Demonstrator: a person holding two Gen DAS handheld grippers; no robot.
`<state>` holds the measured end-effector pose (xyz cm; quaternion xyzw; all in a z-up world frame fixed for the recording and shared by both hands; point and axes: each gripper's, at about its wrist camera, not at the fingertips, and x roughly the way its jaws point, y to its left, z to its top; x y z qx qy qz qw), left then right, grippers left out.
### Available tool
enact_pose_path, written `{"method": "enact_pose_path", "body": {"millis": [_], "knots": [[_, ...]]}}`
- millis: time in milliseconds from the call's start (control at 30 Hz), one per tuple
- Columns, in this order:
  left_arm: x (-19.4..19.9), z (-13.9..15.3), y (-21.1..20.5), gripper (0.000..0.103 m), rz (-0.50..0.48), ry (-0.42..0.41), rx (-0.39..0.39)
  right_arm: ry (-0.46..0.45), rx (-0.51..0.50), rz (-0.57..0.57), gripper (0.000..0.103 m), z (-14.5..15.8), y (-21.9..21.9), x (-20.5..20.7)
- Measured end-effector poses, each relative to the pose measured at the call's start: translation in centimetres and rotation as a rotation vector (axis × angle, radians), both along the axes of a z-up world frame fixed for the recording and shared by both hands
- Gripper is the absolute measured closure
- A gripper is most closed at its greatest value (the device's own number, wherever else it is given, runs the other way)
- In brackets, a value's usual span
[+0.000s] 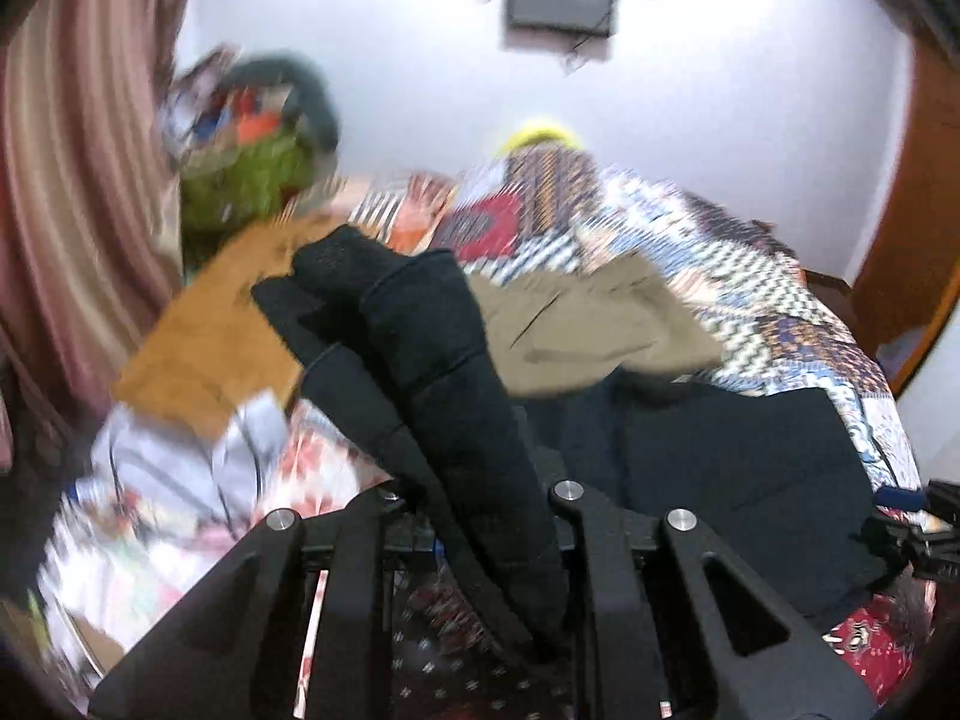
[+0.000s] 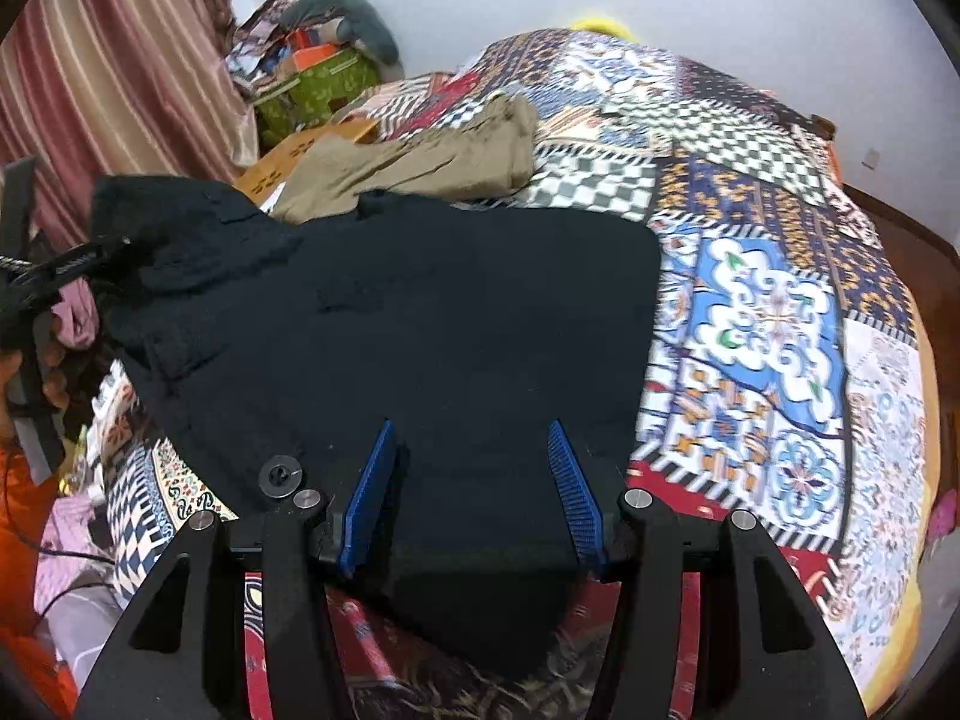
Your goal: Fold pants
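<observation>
Black pants [image 2: 420, 324] lie spread over the patchwork bedspread [image 2: 774, 312], most of the fabric flat, with one end raised at the left. That raised end is bunched and draped up through the left gripper [image 1: 480, 546], whose fingers appear closed on the cloth; the fabric hides the fingertips, so the pinch itself is judged from how the cloth hangs out of them. Lifting this end probably serves to carry it over the flat part for a fold. The right gripper [image 2: 474, 480] sits low over the near edge of the pants with its blue-padded fingers [image 2: 372, 480] spread apart, the cloth lying between them but not pinched. It likely stands ready to take or pin that edge while the other end travels.

A crumpled pair of khaki pants [image 2: 420, 162] lies farther up the bed, touching the black pair's far edge, beside an orange-brown cardboard box [image 1: 204, 342]. Beyond them a green box [image 2: 318, 90] piled with clutter stands by striped pink curtains [image 2: 120, 60] and a white wall. The left view is blurred by motion.
</observation>
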<state>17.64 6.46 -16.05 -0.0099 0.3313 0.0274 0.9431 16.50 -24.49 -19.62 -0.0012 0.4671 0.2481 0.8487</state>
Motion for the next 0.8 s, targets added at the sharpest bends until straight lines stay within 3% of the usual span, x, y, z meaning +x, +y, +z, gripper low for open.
{"method": "enact_pose_path", "body": {"millis": [200,433,600,800], "knots": [[-0.4,3.5,-4.8,0.088,-0.145,-0.079,0.021,-0.003,0.007,-0.112,0.054,0.3,-4.2,-0.5],[0.2,4.7,-10.8,0.09,-0.323,-0.08,-0.026,0.059,0.014,-0.139,0.054,-1.7,-5.7,-1.1],[0.0,3.3,-15.1,0.09,-0.461,-0.021,-0.086,0.052,0.024,-0.137,0.054,-1.7,-5.6,-1.3],[-0.9,-0.9,-20.3,0.09,-0.594,0.095,-0.047,0.052,0.032,-0.136,0.054,-1.8,-5.7,-1.4]]}}
